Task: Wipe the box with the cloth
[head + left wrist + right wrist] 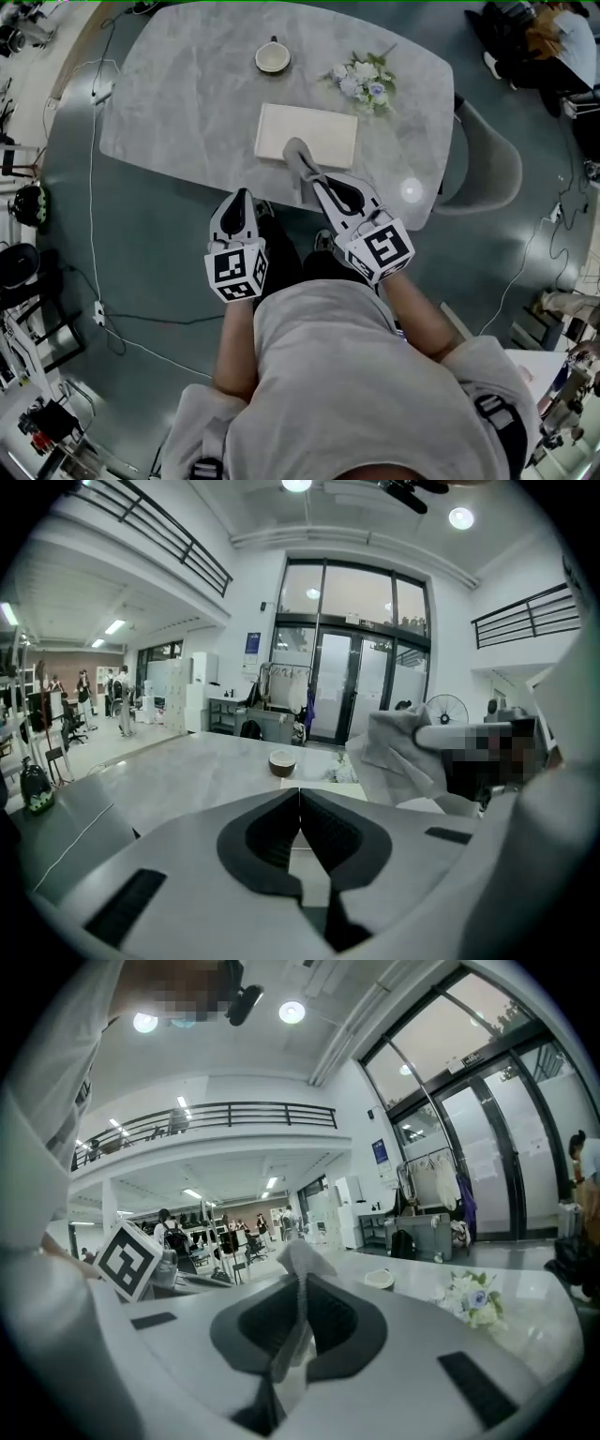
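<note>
A flat cream box [314,131] lies in the middle of the grey marble table [178,103]. My right gripper [316,181] is shut on a grey cloth [298,156], held at the box's near edge. In the right gripper view the cloth [298,1265] stands pinched between the jaws. My left gripper [242,196] hovers off the table's near edge, left of the right one, shut with nothing in it. The left gripper view has its jaws [299,795] closed together, with the cloth [394,752] bunched to the right and the box [349,790] partly hidden behind them.
A cup [272,58] stands at the table's far side and a small bunch of flowers [364,80] sits to the right of it. A grey chair [487,169] stands at the table's right end. Cables [103,319] run over the floor on the left.
</note>
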A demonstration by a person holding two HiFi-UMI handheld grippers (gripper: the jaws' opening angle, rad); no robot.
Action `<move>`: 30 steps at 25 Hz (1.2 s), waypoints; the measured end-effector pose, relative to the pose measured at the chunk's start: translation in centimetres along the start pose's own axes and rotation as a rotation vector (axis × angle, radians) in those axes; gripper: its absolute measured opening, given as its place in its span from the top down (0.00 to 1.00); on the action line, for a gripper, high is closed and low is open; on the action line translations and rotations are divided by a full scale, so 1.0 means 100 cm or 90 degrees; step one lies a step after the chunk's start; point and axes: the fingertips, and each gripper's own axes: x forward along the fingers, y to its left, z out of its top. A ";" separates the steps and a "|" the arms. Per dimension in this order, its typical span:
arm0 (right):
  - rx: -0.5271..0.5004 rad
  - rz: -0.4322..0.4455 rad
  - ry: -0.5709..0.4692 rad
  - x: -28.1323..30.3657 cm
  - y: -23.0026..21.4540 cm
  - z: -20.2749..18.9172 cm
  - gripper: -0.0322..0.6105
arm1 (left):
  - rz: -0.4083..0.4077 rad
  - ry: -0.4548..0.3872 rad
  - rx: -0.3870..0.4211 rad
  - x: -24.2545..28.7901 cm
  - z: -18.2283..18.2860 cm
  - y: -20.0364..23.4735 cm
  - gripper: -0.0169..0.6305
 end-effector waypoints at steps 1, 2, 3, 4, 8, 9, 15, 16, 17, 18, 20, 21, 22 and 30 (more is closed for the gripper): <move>0.011 -0.006 0.009 0.010 -0.002 -0.006 0.89 | -0.003 0.011 0.002 0.008 -0.003 0.008 0.94; 0.018 -0.012 0.017 0.020 -0.003 -0.010 0.89 | -0.007 0.021 0.003 0.015 -0.004 0.016 0.94; 0.023 -0.017 0.025 0.031 -0.004 -0.014 0.89 | -0.013 0.029 0.004 0.022 -0.005 0.022 0.94; 0.025 -0.023 0.035 0.041 -0.006 -0.019 0.89 | -0.021 0.036 0.004 0.028 -0.005 0.028 0.94; 0.042 -0.044 0.072 0.084 -0.011 -0.043 0.89 | -0.057 0.065 0.009 0.057 -0.014 0.049 0.94; 0.052 -0.050 0.079 0.093 -0.011 -0.050 0.89 | -0.068 0.073 0.013 0.064 -0.018 0.053 0.94; 0.091 -0.105 0.131 0.133 -0.018 -0.090 0.89 | -0.125 0.129 0.053 0.107 -0.042 0.073 0.94; 0.085 -0.115 0.139 0.140 -0.021 -0.095 0.89 | -0.135 0.136 0.055 0.115 -0.045 0.077 0.94; 0.075 -0.126 0.148 0.146 -0.023 -0.101 0.89 | -0.145 0.142 0.059 0.121 -0.047 0.079 0.94; 0.064 -0.140 0.161 0.152 -0.025 -0.108 0.89 | -0.157 0.150 0.064 0.126 -0.051 0.082 0.94; 0.047 -0.169 0.188 0.161 -0.025 -0.121 0.89 | -0.184 0.171 0.075 0.134 -0.059 0.086 0.94; 0.037 -0.182 0.201 0.165 -0.025 -0.128 0.89 | -0.197 0.181 0.079 0.137 -0.063 0.089 0.94; 0.026 -0.193 0.212 0.170 -0.026 -0.134 0.89 | -0.208 0.189 0.082 0.142 -0.066 0.091 0.94; -0.063 -0.237 0.246 0.180 -0.028 -0.149 0.89 | -0.267 0.227 0.107 0.157 -0.081 0.084 0.94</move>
